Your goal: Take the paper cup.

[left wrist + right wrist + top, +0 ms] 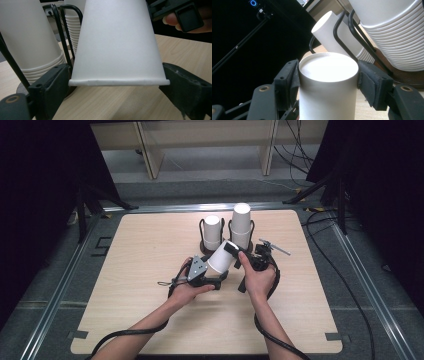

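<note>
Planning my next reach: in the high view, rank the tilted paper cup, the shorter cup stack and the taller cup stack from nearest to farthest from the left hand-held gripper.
1. Tilted paper cup: at the left hand-held gripper, between both hands.
2. Shorter cup stack: behind, left holder.
3. Taller cup stack: behind, right holder, farthest.

Your forearms are bare, with no sleeves. Each hand carries a black gripper. Your left gripper (218, 281) has a grey three-cornered plate (197, 268) on top with small dark screw holes. Its jaws are chunky matt black blocks, scuffed at the edges, with a round brass-ringed screw hole in the arm. Your right gripper (242, 260) has black padded jaws with the same ringed screws. A black cable (117, 336) trails from each gripper towards you.
</note>
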Available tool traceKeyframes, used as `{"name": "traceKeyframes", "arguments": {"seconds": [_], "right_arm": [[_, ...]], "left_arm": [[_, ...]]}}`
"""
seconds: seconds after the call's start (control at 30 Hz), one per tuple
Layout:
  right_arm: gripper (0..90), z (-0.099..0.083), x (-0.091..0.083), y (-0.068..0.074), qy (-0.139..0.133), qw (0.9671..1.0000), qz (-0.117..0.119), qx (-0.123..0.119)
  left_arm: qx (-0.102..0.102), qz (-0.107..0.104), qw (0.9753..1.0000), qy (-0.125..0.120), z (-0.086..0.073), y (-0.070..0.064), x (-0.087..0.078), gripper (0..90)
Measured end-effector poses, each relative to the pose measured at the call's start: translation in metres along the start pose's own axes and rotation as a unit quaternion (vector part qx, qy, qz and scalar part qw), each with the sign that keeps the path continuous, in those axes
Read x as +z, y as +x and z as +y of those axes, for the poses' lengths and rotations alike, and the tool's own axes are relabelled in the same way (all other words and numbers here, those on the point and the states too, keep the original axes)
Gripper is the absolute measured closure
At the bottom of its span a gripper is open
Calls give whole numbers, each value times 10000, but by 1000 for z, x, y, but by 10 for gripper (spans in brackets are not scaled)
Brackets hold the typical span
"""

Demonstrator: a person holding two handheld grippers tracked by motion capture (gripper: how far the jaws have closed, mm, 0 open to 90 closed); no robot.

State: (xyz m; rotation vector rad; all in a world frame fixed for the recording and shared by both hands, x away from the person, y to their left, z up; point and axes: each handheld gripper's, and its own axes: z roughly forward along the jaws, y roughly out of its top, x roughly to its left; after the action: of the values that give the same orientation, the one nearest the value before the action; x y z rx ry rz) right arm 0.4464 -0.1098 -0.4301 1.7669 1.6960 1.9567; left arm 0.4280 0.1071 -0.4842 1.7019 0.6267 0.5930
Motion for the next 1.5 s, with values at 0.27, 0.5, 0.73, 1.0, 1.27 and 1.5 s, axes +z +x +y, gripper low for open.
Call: {"name": "traceKeyframes", "arguments": {"seconds": [0.27,0.5,0.73,1.0,1.27,1.5], "right_arm": [[357,-1,-2,-2,-66,10000,-19,52],[344,0,-2,-4,-210,9996,158,113],[335,0,-2,-5,-210,9995,161,182],[260,1,-2,-4,35,9985,83,-548],[233,4,-3,0,29,9977,75,-667],[219,7,-5,-1,-89,9970,129,-760]], "left_arm": [[66,-42,10000,-11,1,0,-1,163],[128,-60,9999,-42,5,1,-4,213],[120,-89,9999,-27,5,2,-5,239],[111,-139,9998,4,7,4,-7,254],[66,-240,9997,-4,8,5,-10,275],[75,-337,9994,-72,9,7,-13,285]]}}
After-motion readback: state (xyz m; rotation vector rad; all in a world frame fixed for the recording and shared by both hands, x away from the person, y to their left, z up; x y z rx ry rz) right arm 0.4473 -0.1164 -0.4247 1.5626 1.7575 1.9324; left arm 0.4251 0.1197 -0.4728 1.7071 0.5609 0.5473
